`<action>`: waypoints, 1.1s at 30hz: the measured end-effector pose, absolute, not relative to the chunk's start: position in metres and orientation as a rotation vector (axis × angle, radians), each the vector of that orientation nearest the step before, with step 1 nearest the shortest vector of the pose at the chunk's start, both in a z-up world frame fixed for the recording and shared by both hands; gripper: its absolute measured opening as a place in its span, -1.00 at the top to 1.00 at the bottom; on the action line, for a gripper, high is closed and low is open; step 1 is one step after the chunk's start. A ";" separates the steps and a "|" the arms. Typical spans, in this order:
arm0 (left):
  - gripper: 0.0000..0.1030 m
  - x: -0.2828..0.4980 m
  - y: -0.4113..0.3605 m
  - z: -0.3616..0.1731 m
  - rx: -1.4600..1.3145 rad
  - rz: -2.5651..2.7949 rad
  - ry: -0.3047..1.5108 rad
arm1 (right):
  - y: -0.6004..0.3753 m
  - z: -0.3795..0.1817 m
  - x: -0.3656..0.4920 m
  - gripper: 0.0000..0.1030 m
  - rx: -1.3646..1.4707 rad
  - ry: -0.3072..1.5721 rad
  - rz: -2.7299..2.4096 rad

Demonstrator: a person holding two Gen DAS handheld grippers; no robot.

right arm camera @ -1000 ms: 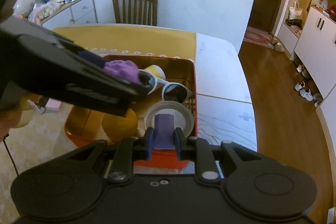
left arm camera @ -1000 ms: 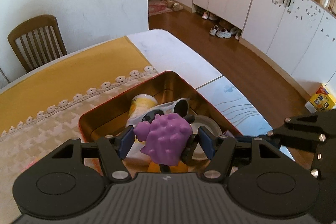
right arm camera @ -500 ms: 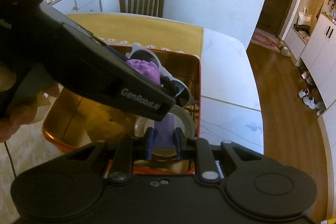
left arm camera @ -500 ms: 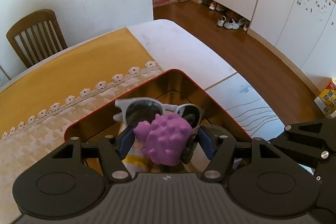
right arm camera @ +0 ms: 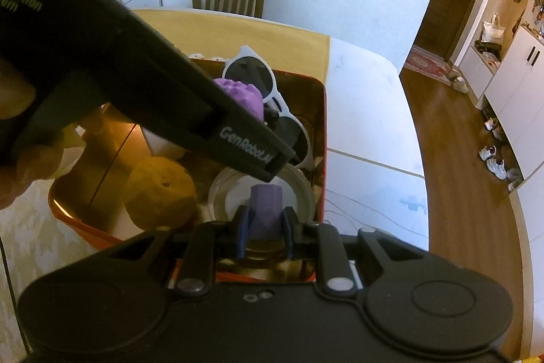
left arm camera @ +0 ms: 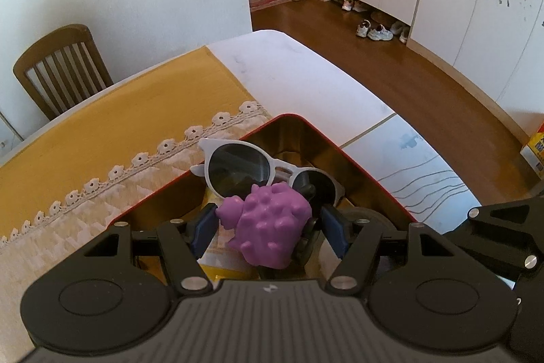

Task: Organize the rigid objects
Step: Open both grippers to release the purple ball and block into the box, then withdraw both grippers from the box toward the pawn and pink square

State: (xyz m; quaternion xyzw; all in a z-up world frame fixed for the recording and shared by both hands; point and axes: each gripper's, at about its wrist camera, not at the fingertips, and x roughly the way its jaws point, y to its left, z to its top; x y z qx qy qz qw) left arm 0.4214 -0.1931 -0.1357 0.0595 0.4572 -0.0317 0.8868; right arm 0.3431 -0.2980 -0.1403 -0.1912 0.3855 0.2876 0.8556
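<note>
**Both grippers loaded over the red tin**

Left wrist view: your left gripper (left arm camera: 268, 227) has its jaws pinching a knobbly purple toy (left arm camera: 268, 228), one blue pad on each side of it. You are holding it above the red tin (left arm camera: 357, 165), which sits on the worktop (left arm camera: 306, 80) partly over a yellow cloth with a lace edge (left arm camera: 102, 138). White-framed sunglasses (left arm camera: 258, 169) lie just beyond the toy, propped against the tin's far corner. The dark frame of your other gripper shows at the right edge.

Right wrist view: your right gripper (right arm camera: 263, 227) has its jaws nearly together, pinching a small purple block (right arm camera: 266, 210). The block hangs over a white round lid (right arm camera: 261, 189) inside the tin (right arm camera: 323, 131). A yellow sponge-like ball (right arm camera: 159, 196) lies left of the lid. Your left gripper's arm crosses the picture from the upper left, with the purple toy (right arm camera: 243, 92) and the sunglasses (right arm camera: 272, 101) past it.
</note>
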 end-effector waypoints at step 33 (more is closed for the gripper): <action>-0.46 0.335 -0.148 -0.076 0.016 -0.098 0.767 | -0.307 -0.089 0.299 -0.11 -0.230 0.777 0.605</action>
